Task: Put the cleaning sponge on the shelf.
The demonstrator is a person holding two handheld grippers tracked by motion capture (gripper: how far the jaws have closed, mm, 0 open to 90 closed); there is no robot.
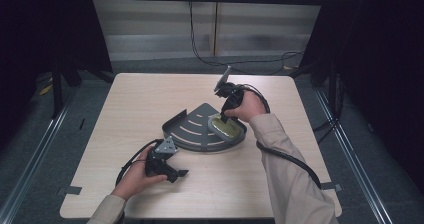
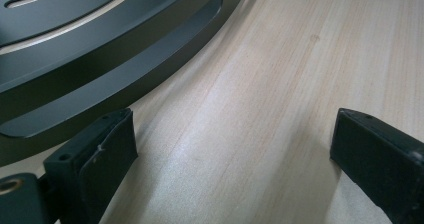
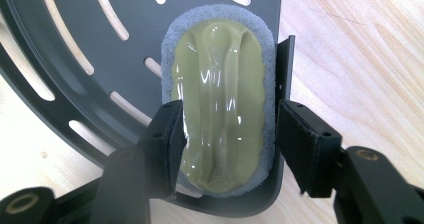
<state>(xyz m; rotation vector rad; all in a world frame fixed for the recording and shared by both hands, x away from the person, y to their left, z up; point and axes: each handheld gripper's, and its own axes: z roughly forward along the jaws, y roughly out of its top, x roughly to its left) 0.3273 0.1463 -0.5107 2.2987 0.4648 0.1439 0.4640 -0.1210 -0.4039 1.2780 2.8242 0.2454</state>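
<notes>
The sponge [image 3: 220, 104] lies in the dark rack's [image 1: 192, 129] right corner. The right gripper [image 3: 227, 134] straddles it, jaws spread and apparently not pinching. The left gripper [image 2: 232, 149] rests spread on the table [image 1: 150, 99] beside the rack, holding nothing.

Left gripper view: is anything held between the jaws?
No, the left gripper stands open over bare table, beside the rack.

On one wooden table [image 1: 150, 99] there are one dark slotted corner shelf tray [image 1: 192, 129], one olive-and-grey sponge [image 1: 223, 126] lying in it, and two hand-held grippers, the left gripper [image 1: 172, 171] and the right gripper [image 1: 226, 116]
</notes>
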